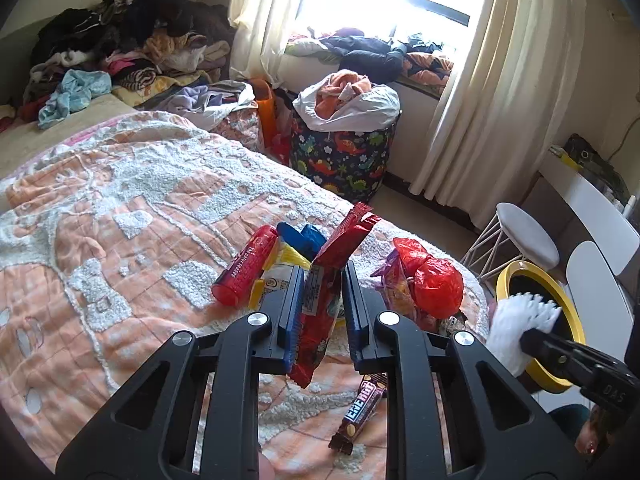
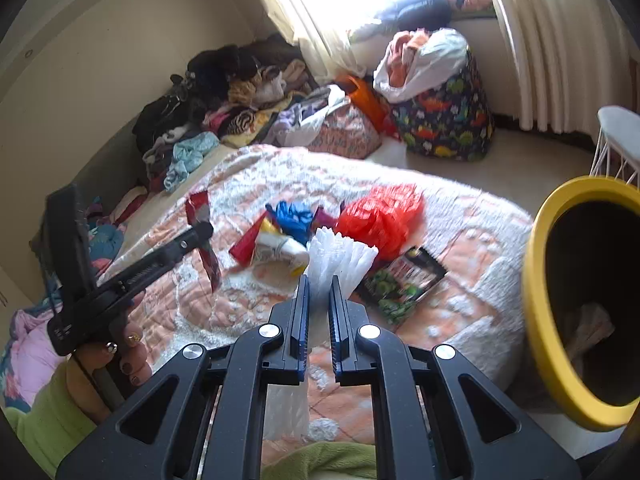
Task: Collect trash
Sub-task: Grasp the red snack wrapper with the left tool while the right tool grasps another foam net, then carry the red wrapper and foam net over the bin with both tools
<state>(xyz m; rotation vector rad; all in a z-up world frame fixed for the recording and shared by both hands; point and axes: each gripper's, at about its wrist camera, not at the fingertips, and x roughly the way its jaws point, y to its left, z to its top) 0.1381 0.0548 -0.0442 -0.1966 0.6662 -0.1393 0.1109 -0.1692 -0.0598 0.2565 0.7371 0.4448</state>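
Observation:
My left gripper (image 1: 322,276) is shut on a red snack wrapper (image 1: 334,260) and holds it above the bed; it shows in the right wrist view (image 2: 206,250) too. My right gripper (image 2: 319,280) is shut on a white pleated plastic wrapper (image 2: 340,260), seen in the left wrist view (image 1: 516,320) over the yellow-rimmed bin (image 1: 536,280). The bin (image 2: 548,320) stands right of the bed. On the bed lie a red tube (image 1: 244,268), a blue glove (image 2: 292,216), a red plastic bag (image 2: 380,212), a brown candy bar wrapper (image 1: 358,412) and a dark green-printed packet (image 2: 404,284).
An orange-and-white bedspread (image 1: 120,220) covers the bed. A clothes pile (image 1: 120,48) lies at its far end. A dinosaur-print laundry basket (image 1: 344,152) stands by the curtained window. A white stool (image 1: 524,236) and a white chair (image 1: 600,280) stand near the bin.

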